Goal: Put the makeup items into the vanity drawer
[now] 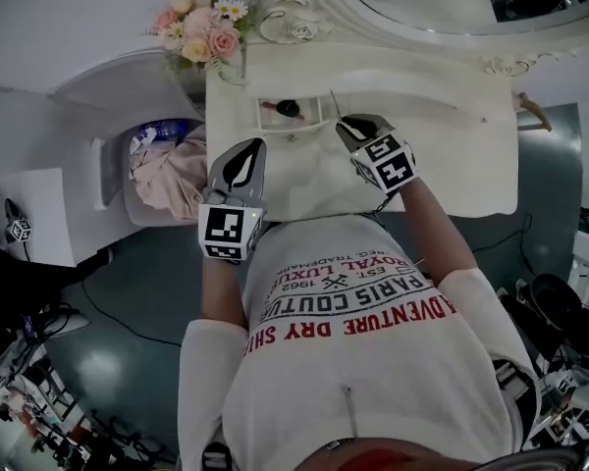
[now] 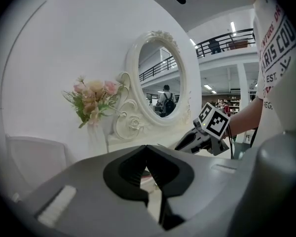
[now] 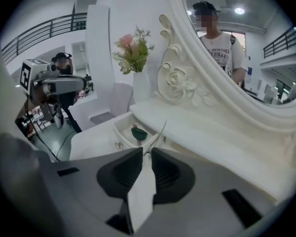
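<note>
Table: white vanity, drawer open
Right hand-held gripper: clamped on thin white tool
Left hand-held gripper: together, empty
Tip: I'd release low inside drawer

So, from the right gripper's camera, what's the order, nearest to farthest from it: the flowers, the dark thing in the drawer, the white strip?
1. White strip: gripped between the jaws of the right gripper.
2. Dark thing: just ahead, lying in the open drawer.
3. Flowers: farthest, behind the drawer, left of the mirror frame.

Staged dressing corner inside big hall: white vanity, ornate oval mirror, mezzanine railing behind.
</note>
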Motion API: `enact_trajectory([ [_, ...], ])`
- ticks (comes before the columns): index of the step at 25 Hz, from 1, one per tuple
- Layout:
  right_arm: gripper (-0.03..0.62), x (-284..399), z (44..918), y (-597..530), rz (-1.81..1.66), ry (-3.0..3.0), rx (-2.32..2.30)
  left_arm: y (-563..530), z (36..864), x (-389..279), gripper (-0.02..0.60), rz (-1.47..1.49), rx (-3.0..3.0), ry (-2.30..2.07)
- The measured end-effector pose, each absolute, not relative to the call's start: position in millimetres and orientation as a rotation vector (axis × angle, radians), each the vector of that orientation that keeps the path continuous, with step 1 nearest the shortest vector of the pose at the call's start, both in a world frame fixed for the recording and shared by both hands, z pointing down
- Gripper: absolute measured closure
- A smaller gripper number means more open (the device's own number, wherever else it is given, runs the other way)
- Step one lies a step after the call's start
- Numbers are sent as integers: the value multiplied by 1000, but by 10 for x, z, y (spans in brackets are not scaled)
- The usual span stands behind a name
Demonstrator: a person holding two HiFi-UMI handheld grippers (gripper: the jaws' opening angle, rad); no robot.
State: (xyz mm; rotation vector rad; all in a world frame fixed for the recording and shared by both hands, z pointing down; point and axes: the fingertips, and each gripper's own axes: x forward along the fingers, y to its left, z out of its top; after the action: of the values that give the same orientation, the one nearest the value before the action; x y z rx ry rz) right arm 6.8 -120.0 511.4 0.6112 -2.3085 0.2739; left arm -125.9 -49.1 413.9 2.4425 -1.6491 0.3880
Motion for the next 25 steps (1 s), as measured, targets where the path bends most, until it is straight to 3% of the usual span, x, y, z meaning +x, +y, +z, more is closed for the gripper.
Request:
enact_trajectory([
  [14, 528, -861, 5188, -1057, 32, -2326, 147, -6, 4142, -1873, 571, 376, 2195, -1931],
  [25, 528, -1058, 5337, -999, -14, -2287, 96, 267, 4237, -1974, 571, 361, 2066, -2019],
])
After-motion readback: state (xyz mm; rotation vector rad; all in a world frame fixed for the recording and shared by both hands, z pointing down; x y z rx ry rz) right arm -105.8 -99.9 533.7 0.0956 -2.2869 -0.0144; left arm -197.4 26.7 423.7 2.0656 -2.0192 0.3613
